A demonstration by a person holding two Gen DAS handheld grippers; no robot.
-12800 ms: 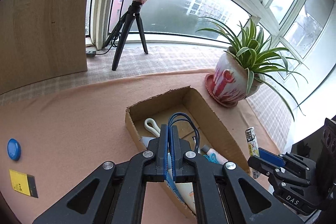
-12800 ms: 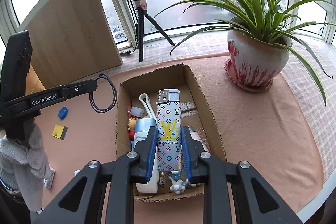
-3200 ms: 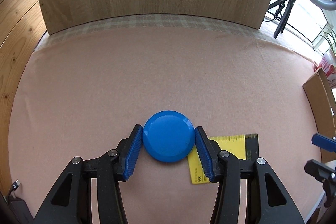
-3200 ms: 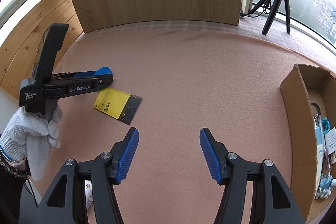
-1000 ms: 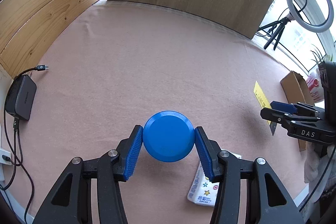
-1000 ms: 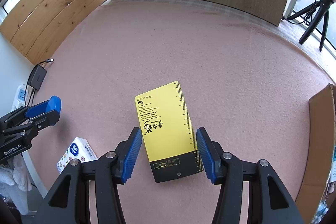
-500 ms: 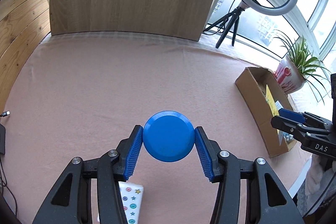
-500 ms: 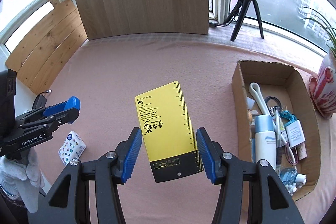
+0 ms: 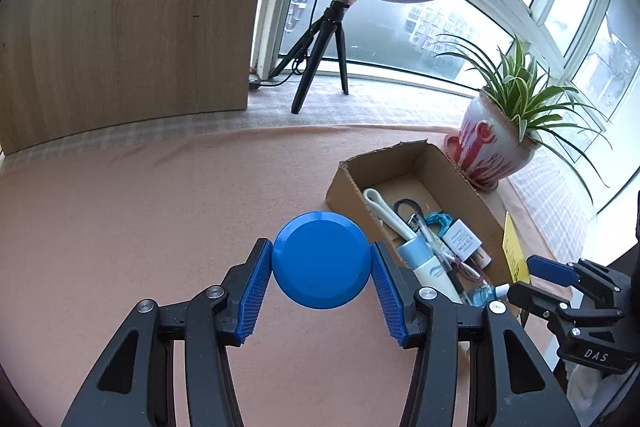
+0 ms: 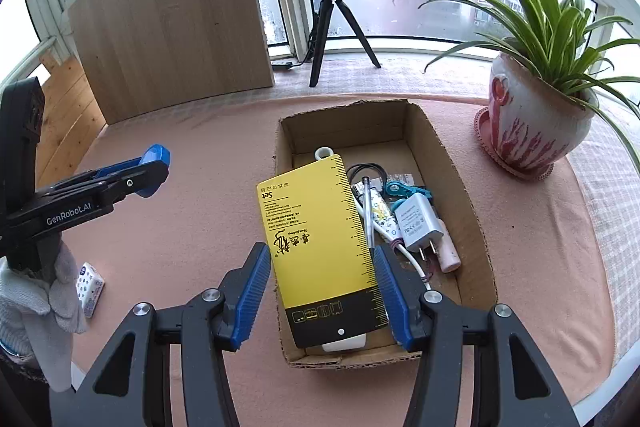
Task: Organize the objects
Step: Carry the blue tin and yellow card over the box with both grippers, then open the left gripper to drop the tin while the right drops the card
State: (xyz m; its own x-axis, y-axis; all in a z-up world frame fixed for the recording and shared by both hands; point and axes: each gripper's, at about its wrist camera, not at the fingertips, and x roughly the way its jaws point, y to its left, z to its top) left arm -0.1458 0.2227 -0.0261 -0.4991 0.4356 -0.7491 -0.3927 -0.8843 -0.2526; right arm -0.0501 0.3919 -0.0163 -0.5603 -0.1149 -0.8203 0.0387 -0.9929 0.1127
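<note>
Left claw (image 9: 322, 277): clamped on the blue disc (image 9: 320, 259) at lower centre, carried flat, left of the cardboard box (image 9: 474, 201).
Right claw (image 10: 320, 277): clamped on the yellow card (image 10: 316, 227), hanging over the box's near-left part, likely for dropping.
Room: the box's far end looks bare; pink surface (image 9: 140, 211) left of it open.

Both wrist views look steeply down along their fingers (image 9: 256, 291); both face the window. They share the cardboard box (image 9: 472, 187), nearer in the right view.
</note>
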